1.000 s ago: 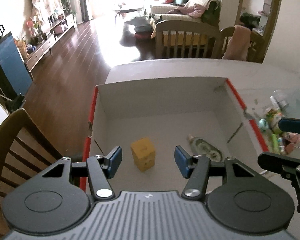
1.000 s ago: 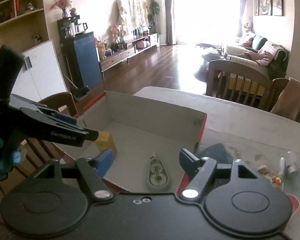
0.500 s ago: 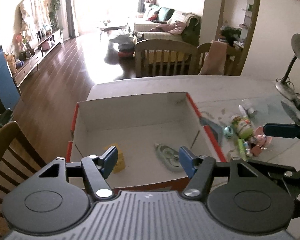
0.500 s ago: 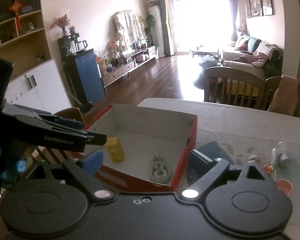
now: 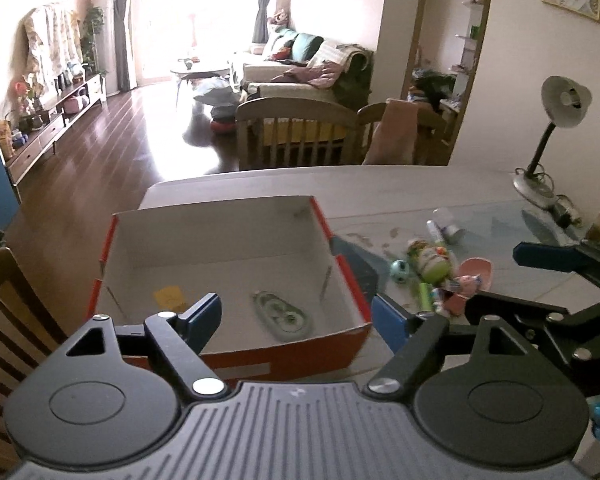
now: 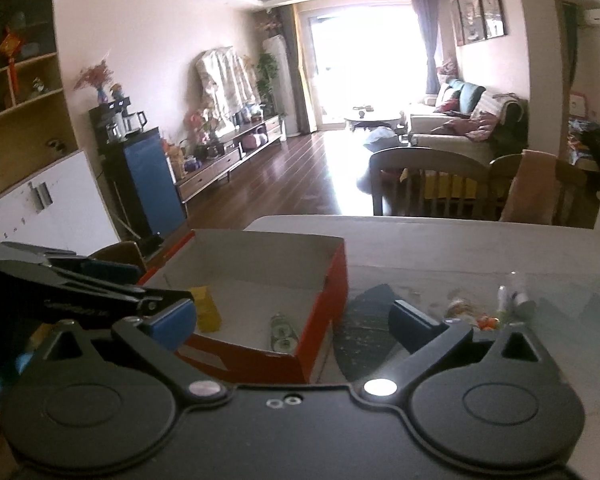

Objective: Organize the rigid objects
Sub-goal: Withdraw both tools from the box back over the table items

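A red cardboard box (image 5: pixel 352 280) with a white inside stands on the table. A yellow block (image 5: pixel 168 296) and a clear tape dispenser (image 5: pixel 283 314) lie in it. My left gripper (image 5: pixel 296 318) hovers over the box's near wall. Its jaws are opening, with nothing between them. In the right wrist view the box (image 6: pixel 334 280), the yellow block (image 6: pixel 206 308) and the dispenser (image 6: pixel 283 336) lie ahead. My right gripper (image 6: pixel 292 316) is also opening, wide and empty. The left gripper (image 6: pixel 156 282) reaches in from the left. The right gripper (image 5: pixel 496 280) shows at the right.
A pile of small items lies right of the box: a green ball (image 5: pixel 400 270), a green bottle (image 5: pixel 430 258), a pink piece (image 5: pixel 476 270), a silver cylinder (image 5: pixel 448 224). A desk lamp (image 5: pixel 556 128) stands far right. Wooden chairs (image 5: pixel 296 128) line the far table edge; another chair (image 5: pixel 4 304) is at left.
Both grippers have drawn back from the box and risen a little, and their jaws have spread wider. The yellow block and dispenser stay in the box. The view has swung right.
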`<action>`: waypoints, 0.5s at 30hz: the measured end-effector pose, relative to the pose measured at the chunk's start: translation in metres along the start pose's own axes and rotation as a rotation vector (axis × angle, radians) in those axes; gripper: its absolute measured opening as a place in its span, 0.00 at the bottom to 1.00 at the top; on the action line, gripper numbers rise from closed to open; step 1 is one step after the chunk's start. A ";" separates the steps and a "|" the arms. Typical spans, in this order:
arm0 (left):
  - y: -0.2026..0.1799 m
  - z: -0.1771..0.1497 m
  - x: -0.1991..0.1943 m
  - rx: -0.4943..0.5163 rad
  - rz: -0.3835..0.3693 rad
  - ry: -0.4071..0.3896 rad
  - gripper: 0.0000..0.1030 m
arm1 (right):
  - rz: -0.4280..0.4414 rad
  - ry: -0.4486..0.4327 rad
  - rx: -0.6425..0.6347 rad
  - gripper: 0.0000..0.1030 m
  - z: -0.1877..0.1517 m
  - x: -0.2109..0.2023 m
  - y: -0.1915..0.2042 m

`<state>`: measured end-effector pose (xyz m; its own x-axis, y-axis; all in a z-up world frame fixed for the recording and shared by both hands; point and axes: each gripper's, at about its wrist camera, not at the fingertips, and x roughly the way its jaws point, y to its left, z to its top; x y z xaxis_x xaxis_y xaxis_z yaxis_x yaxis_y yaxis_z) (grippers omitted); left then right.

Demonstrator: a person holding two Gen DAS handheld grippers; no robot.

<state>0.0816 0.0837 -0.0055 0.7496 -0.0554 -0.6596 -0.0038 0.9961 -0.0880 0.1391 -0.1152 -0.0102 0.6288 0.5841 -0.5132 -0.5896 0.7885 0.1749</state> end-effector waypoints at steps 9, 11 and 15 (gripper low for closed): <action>-0.033 -0.007 0.003 -0.008 -0.032 -0.022 0.99 | -0.061 -0.018 0.022 1.00 -0.017 -0.016 -0.024; -0.039 -0.010 0.005 -0.010 -0.040 -0.035 1.00 | -0.080 -0.015 0.030 1.00 -0.020 -0.020 -0.033; -0.055 -0.012 0.014 -0.007 -0.055 -0.029 1.00 | -0.104 -0.008 0.051 1.00 -0.027 -0.027 -0.053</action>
<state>0.0845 0.0277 -0.0185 0.7675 -0.1083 -0.6318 0.0339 0.9911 -0.1287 0.1393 -0.1779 -0.0283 0.6897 0.5000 -0.5238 -0.4945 0.8536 0.1637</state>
